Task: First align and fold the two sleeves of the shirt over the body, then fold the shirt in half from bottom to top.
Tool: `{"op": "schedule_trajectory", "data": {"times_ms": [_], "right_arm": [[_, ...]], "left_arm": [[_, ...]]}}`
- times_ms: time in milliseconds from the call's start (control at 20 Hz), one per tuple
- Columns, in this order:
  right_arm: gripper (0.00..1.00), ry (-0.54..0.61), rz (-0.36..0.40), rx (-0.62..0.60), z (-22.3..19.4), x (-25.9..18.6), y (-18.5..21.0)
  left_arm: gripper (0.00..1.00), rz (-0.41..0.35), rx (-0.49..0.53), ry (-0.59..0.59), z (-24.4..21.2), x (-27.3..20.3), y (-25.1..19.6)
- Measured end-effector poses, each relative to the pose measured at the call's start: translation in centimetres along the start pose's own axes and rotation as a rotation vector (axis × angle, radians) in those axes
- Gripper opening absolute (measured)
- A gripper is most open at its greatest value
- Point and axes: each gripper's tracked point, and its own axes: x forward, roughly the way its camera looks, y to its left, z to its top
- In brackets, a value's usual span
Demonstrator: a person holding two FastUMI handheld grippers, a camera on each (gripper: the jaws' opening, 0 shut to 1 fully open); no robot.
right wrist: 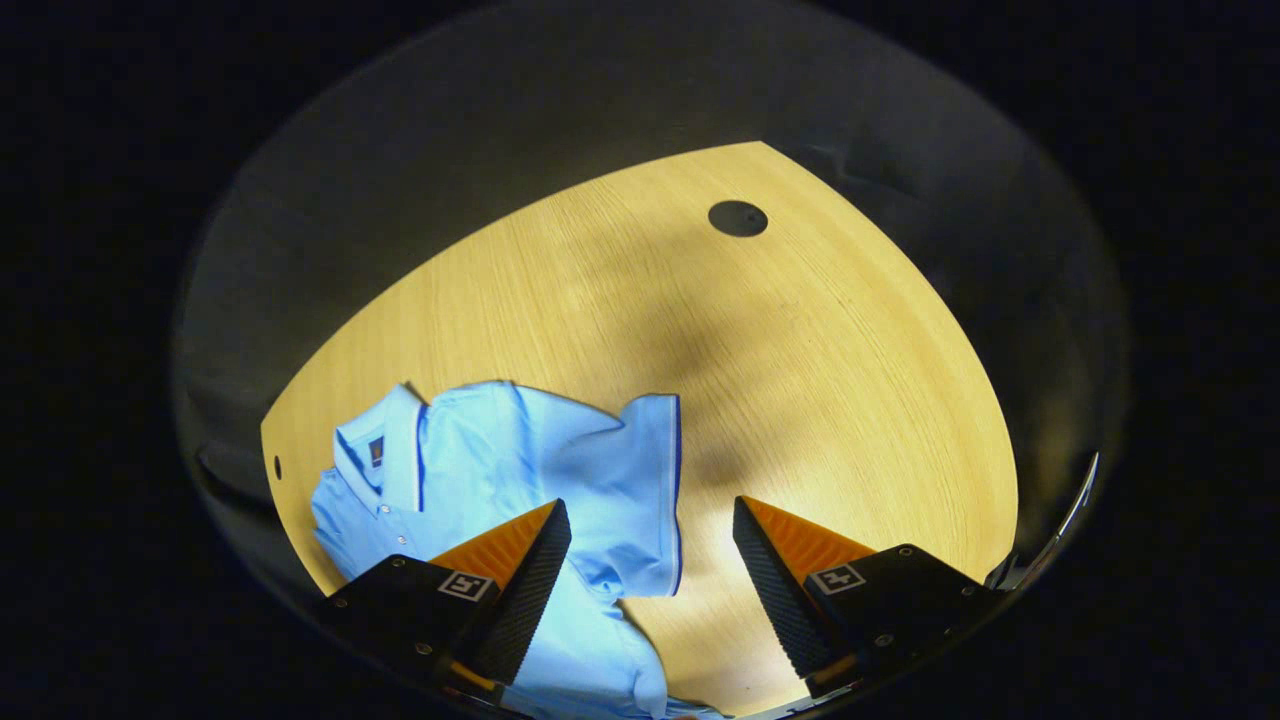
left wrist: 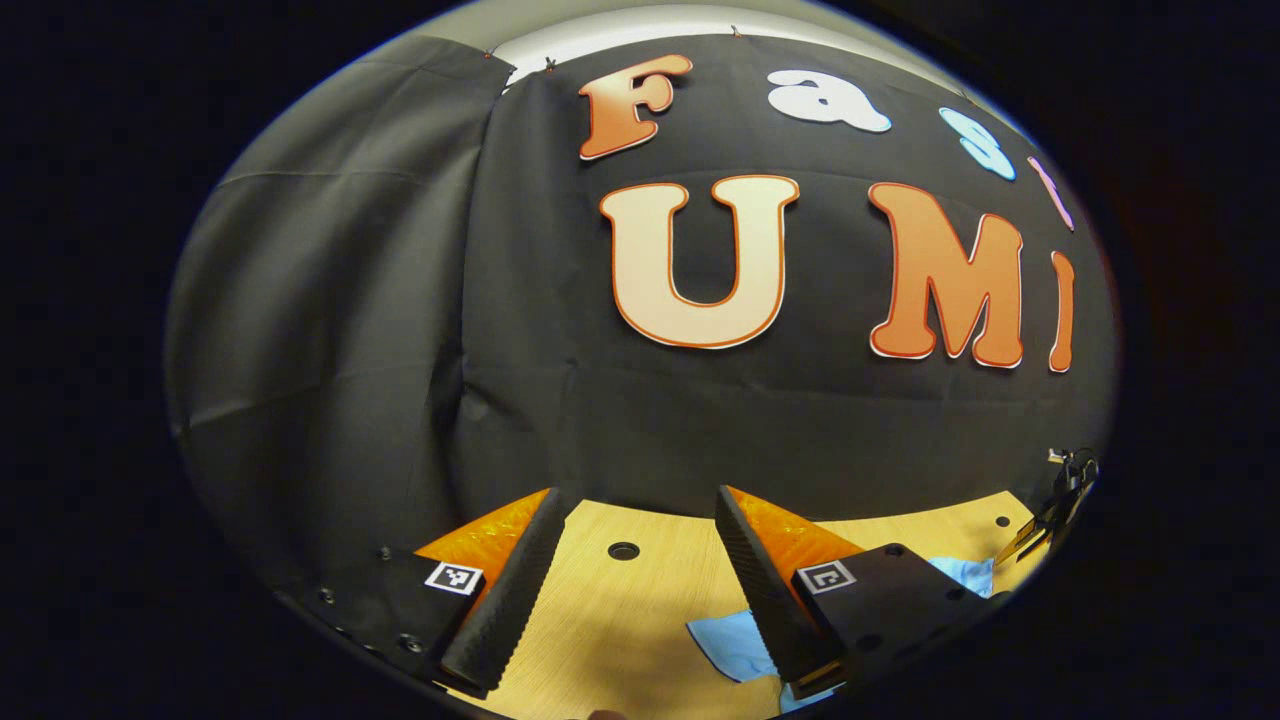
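Starting on the sleeves, I hold both the left gripper (left wrist: 640, 585) and right gripper (right wrist: 650, 570) wide and empty above the shirt (right wrist: 520, 450), whose near sleeve (right wrist: 640, 480) I judge needs pinching next.

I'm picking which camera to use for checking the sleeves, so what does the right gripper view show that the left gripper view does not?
The right gripper view looks down on the light blue shirt: its collar and one sleeve lie spread on the wooden table, under the open right claw.

The left gripper view faces the booth's black cloth wall, with a clip-like object at the table's far edge and the open left claw.

Both show the table, one of its round holes and some blue fabric.
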Motion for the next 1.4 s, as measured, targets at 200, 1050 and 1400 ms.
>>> {"op": "schedule_trajectory", "data": {"times_ms": [200, 1050, 1400], "right_arm": [[0.99, 0.051, -0.039, -0.003, -0.7, 1.7, -0.6], [0.52, 0.067, -0.076, -0.026, -1.6, 3.8, 0.7], [0.03, -0.033, -0.014, 0.027, 0.1, 1.0, 2.8]], "left_arm": [[0.99, 0.012, -0.004, 0.023, -0.9, 0.5, 0.6], [0.99, 0.017, -0.016, 0.081, -3.6, 1.2, 1.1], [0.99, 0.014, 0.022, 0.076, -3.3, 0.9, 3.4]]}}
